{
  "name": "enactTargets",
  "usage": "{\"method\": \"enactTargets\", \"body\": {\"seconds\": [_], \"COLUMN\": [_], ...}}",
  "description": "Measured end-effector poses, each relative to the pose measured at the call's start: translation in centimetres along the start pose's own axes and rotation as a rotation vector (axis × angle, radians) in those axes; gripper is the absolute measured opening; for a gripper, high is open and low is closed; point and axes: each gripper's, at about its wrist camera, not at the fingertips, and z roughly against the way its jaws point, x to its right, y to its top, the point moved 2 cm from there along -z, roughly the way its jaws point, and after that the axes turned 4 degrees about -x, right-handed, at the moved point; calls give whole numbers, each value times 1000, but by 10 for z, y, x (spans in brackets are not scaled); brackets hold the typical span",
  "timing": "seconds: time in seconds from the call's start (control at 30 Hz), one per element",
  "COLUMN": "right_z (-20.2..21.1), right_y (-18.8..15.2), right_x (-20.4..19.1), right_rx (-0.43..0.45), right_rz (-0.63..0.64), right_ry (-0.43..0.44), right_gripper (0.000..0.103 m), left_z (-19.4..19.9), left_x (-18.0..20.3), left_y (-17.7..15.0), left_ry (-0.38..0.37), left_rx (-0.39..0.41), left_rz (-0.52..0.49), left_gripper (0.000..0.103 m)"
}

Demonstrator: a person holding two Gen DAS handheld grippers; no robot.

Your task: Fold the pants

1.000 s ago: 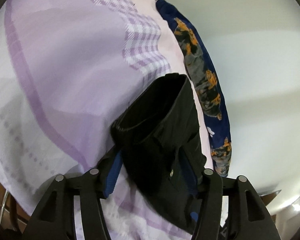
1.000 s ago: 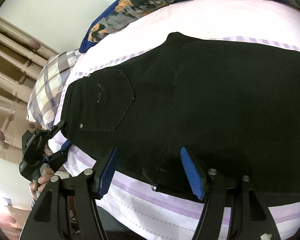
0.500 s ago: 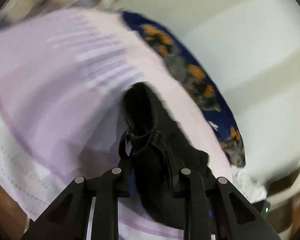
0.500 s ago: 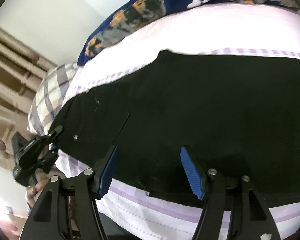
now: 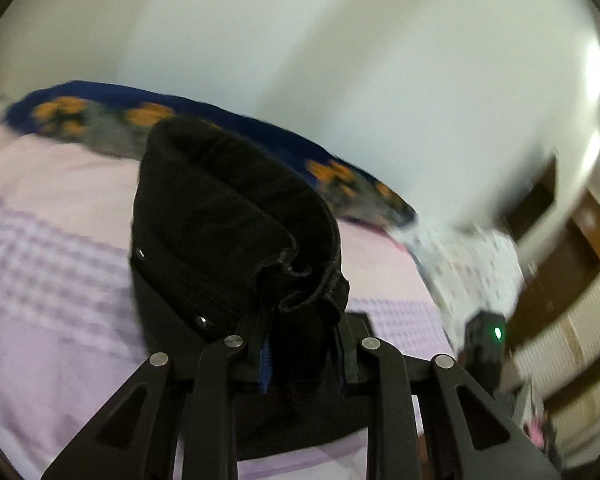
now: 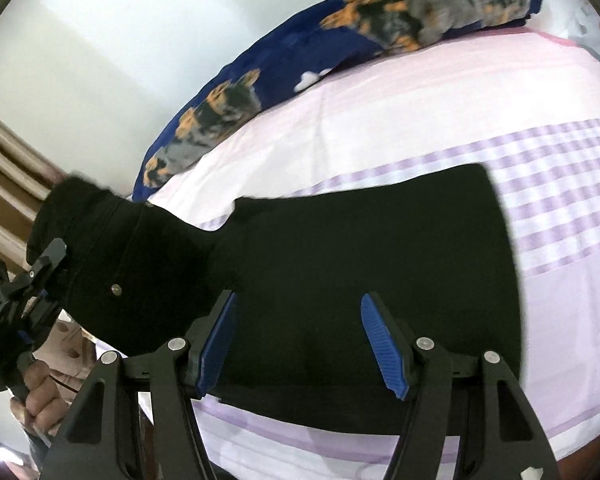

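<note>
Black pants [image 6: 360, 248] lie on a pink and lilac checked bedsheet [image 6: 420, 92]. My left gripper [image 5: 302, 354] is shut on the waistband end of the pants [image 5: 228, 216] and holds it lifted off the bed; it also shows at the left of the right wrist view [image 6: 40, 276], held by a hand. My right gripper [image 6: 300, 340] is open, its blue pads [image 6: 382, 344] hovering over the folded leg part near the bed's front edge. It holds nothing.
A long blue pillow with orange and grey print [image 6: 340, 52] lies along the far side of the bed against a white wall [image 5: 340, 40]. Wooden cupboards [image 5: 580, 300] stand at the right of the left wrist view. A wooden bed frame [image 6: 4, 152] is at the left.
My left gripper closed on the waistband, lifted it off the sheet and swung it toward the legs. The right gripper stayed open over the pants.
</note>
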Motion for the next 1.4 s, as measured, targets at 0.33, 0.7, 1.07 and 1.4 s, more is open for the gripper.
{"method": "enactTargets", "body": {"seconds": [0.33, 0.7, 1.07, 1.4], "right_z": [26, 26, 7, -32], "right_y": [1, -1, 5, 23], "right_x": [67, 93, 95, 91], "right_rx": [13, 42, -28, -127], "right_rz": [-103, -129, -134, -86], "right_ry": [-36, 30, 166, 212], "right_gripper": [62, 62, 62, 62], "left_z": [-114, -151, -107, -70], "left_x": [54, 61, 78, -18], "left_y": [-48, -81, -72, -44], "left_ry": [-25, 63, 12, 251], "left_rx": [-289, -381, -332, -225], "left_rz": [-93, -147, -243, -82], "left_gripper": [23, 33, 63, 63]}}
